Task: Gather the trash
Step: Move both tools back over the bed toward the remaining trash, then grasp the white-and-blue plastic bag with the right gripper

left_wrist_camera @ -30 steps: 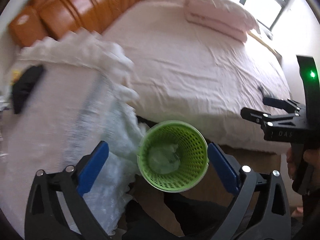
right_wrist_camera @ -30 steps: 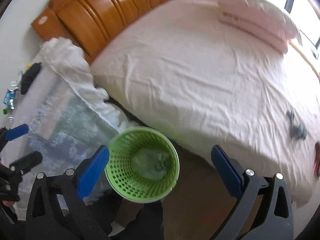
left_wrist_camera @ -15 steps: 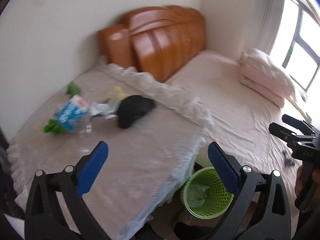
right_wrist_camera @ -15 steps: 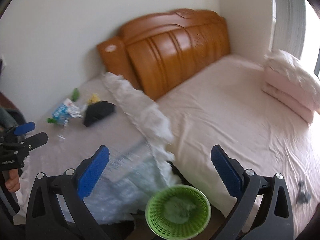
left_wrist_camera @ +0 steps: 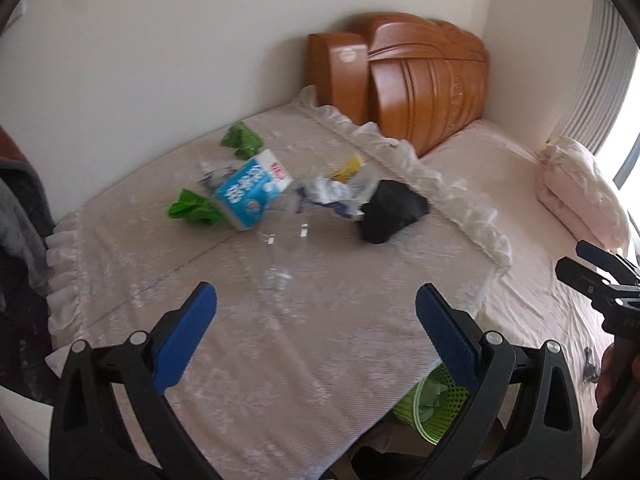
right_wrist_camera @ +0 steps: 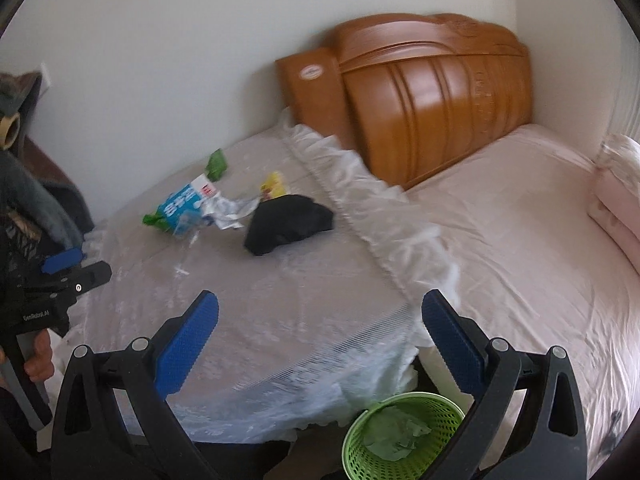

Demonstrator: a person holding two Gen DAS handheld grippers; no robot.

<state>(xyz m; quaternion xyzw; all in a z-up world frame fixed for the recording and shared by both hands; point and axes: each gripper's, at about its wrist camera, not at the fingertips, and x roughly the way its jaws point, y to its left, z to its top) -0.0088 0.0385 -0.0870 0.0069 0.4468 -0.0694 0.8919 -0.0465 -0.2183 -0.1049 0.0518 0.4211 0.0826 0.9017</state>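
Note:
Trash lies on the cloth-covered table [left_wrist_camera: 280,340]: a blue-and-white carton [left_wrist_camera: 252,194], green wrappers [left_wrist_camera: 192,208], crumpled white paper [left_wrist_camera: 332,196], a yellow wrapper [left_wrist_camera: 350,166] and a black crumpled bag [left_wrist_camera: 392,210]. The same pile shows in the right wrist view, with the carton [right_wrist_camera: 182,206] and black bag [right_wrist_camera: 288,222]. A green mesh bin [right_wrist_camera: 400,436] with paper inside stands on the floor below the table's near corner. My left gripper [left_wrist_camera: 316,320] and right gripper [right_wrist_camera: 320,326] are both open and empty, above the table's near part, short of the trash.
A bed with pink sheet [right_wrist_camera: 520,240] lies right of the table, with a wooden headboard [right_wrist_camera: 432,92] and folded pink bedding [left_wrist_camera: 580,192]. White frilled cloth [right_wrist_camera: 380,208] edges the table. Dark clothing [right_wrist_camera: 28,200] hangs at the left. A wall stands behind.
Both grippers have tilted up from looking down at the green bin to facing the table top and its trash. Both stay open and empty.

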